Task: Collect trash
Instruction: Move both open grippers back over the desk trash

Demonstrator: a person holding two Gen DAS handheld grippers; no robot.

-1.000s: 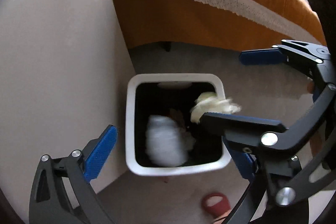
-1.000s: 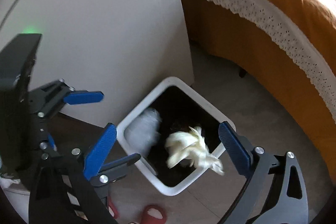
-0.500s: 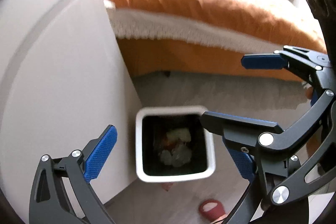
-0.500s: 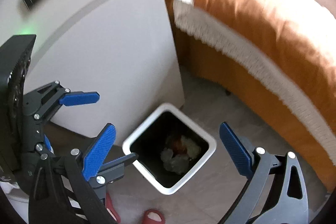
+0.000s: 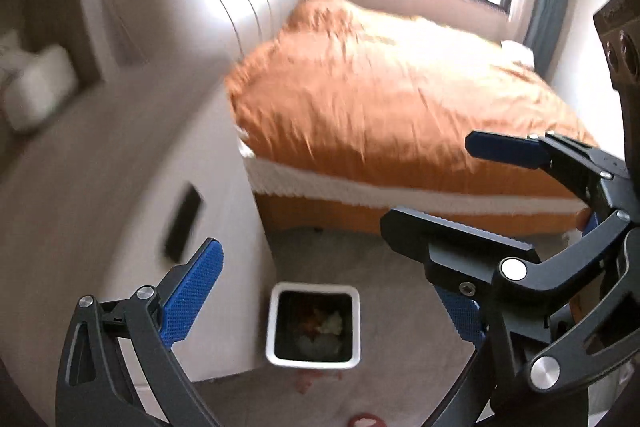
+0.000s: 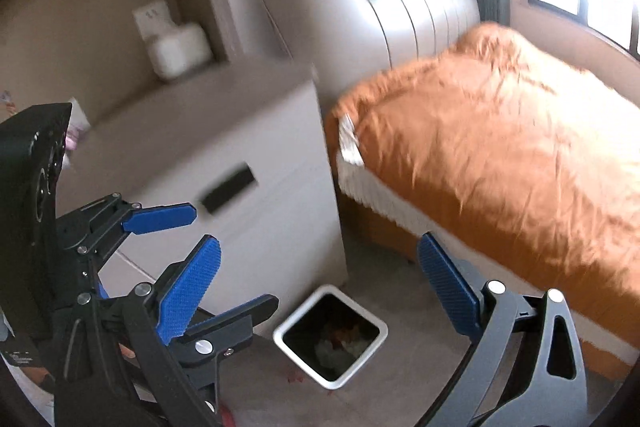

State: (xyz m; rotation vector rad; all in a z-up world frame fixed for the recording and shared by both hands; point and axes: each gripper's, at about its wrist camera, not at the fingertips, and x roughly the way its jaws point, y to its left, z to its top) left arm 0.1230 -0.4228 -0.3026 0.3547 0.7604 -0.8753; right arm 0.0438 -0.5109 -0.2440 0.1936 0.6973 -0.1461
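A white square trash bin (image 5: 273,323) stands on the floor beside the nightstand, with crumpled tissue trash (image 5: 326,325) at its bottom. It also shows in the right wrist view (image 6: 380,327), with the trash (image 6: 340,343) inside. My left gripper (image 5: 324,303) is open and empty, high above the bin. My right gripper (image 6: 320,291) is open and empty, also well above the bin. The right gripper's fingers (image 5: 504,147) cross the right side of the left wrist view. The left gripper's fingers (image 6: 160,219) show at the left of the right wrist view.
A white nightstand (image 6: 256,131) with a dark drawer handle (image 6: 227,187) stands left of the bin. A bed with an orange cover (image 5: 392,99) and padded headboard (image 6: 400,7) lies to the right. A white box (image 6: 178,51) sits on the nightstand's back.
Both tissue wads fell into the bin. Both grippers have risen far above it and tilted up, so the bed, headboard and window came into view. Both stay open.
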